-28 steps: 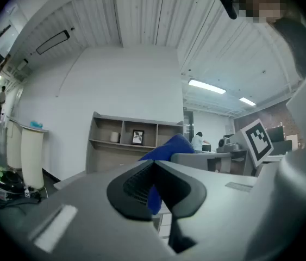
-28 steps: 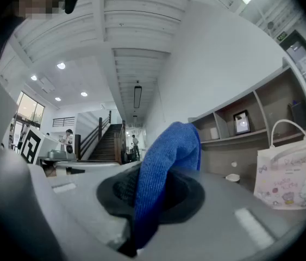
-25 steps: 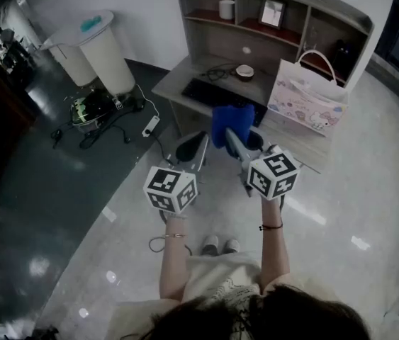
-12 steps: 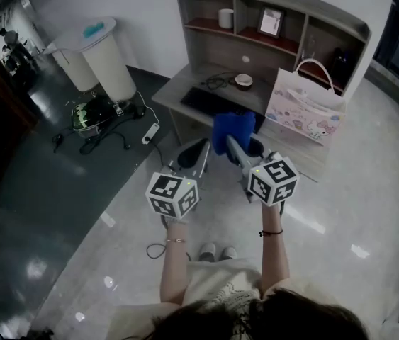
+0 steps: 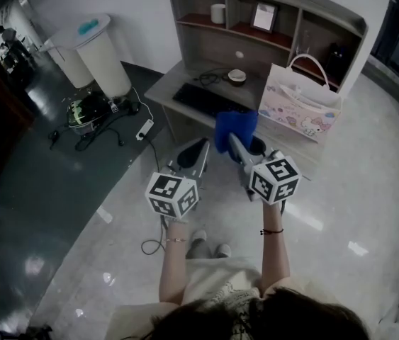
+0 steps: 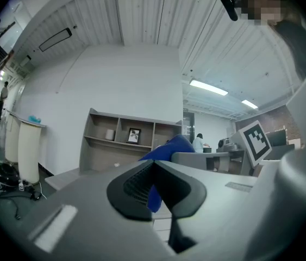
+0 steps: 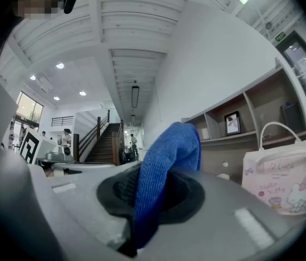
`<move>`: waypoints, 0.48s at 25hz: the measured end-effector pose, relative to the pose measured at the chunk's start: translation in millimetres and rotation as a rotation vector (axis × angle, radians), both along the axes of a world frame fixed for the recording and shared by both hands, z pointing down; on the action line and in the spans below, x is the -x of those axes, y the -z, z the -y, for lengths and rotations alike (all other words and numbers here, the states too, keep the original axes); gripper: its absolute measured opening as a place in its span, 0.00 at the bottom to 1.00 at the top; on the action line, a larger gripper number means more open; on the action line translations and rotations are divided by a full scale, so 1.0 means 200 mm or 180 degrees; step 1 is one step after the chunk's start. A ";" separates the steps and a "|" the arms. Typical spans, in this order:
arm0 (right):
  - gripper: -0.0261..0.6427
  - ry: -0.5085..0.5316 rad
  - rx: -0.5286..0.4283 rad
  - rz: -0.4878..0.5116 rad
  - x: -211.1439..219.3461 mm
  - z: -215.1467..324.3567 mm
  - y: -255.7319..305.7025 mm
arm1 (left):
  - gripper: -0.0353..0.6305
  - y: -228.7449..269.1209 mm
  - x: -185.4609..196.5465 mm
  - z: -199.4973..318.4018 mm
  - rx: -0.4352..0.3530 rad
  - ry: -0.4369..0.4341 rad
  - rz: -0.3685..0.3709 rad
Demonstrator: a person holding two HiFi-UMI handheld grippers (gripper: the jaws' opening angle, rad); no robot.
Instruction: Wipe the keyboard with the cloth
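A black keyboard point(image 5: 203, 99) lies on the grey desk point(image 5: 164, 89) under a shelf hutch. Both grippers are held in the air in front of the desk, well short of the keyboard. My right gripper point(image 5: 236, 142) is shut on a blue cloth point(image 5: 234, 128), which stands up from the jaws and folds over point(image 7: 166, 167). In the right gripper view the right gripper point(image 7: 147, 196) has its dark pads pressed on the cloth from both sides. My left gripper point(image 5: 193, 154) is shut with nothing in it; in its own view the left gripper point(image 6: 154, 189) has the cloth point(image 6: 170, 147) behind it.
A pink printed bag point(image 5: 298, 108) stands on the desk's right part, a small bowl point(image 5: 237, 76) and a cable behind the keyboard. A cup point(image 5: 217, 13) and picture frame point(image 5: 263, 16) sit on the shelves. Two white bins point(image 5: 103, 55), a power strip point(image 5: 146, 127) and cords are at the left.
The desk has shifted up and left in the head view as the person steps. Both grippers keep the same pose, the cloth still in the right one.
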State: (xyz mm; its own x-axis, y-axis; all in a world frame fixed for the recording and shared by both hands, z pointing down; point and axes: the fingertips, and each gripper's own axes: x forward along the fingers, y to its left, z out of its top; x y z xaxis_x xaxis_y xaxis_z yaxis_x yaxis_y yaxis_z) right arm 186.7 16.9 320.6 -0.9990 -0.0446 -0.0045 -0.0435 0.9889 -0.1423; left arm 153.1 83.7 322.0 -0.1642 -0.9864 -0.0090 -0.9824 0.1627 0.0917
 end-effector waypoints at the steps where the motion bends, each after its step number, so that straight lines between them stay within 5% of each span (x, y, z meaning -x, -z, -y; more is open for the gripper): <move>1: 0.13 -0.0007 0.0000 0.0000 0.00 0.02 0.00 | 0.06 0.00 0.00 0.02 0.0001 -0.0010 -0.0002; 12: 0.13 -0.0142 0.0082 -0.0068 0.11 0.20 -0.06 | 0.06 -0.04 0.13 0.18 0.0047 -0.0104 -0.0034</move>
